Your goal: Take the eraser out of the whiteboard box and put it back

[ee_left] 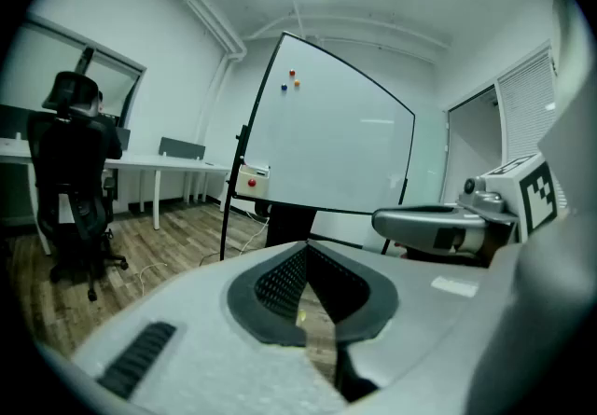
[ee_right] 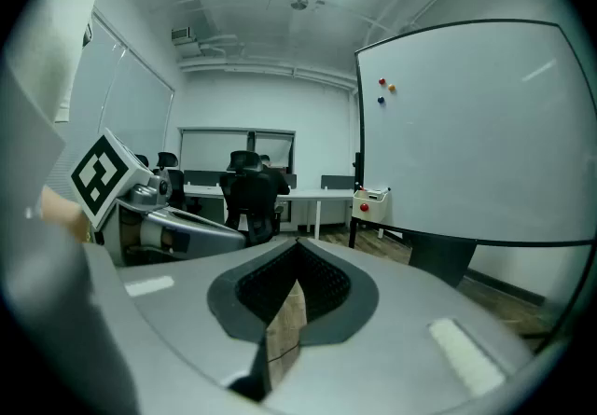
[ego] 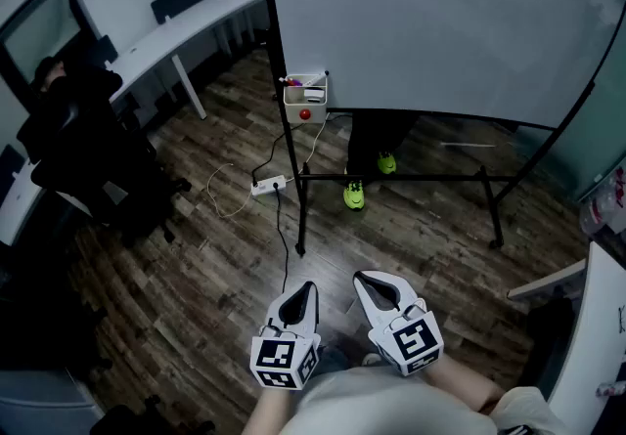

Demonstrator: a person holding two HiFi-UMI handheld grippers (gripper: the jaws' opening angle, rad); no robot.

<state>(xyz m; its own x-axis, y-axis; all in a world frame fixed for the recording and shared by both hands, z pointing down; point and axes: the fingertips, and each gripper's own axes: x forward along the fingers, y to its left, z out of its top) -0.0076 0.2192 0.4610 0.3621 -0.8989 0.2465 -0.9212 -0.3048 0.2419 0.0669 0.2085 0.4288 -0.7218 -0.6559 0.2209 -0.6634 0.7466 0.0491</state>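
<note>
Since the approach appears not yet begun, we find the left gripper [ego: 309, 288] and right gripper [ego: 364, 279] both closed and empty, carried side by side. The whiteboard box [ego: 305, 103] hangs well ahead of them, beyond reach. The eraser presumably lies inside, unconfirmed.

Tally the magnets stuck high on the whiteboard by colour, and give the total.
Red magnet: 1
Orange magnet: 1
Blue magnet: 1
Total: 3
</note>
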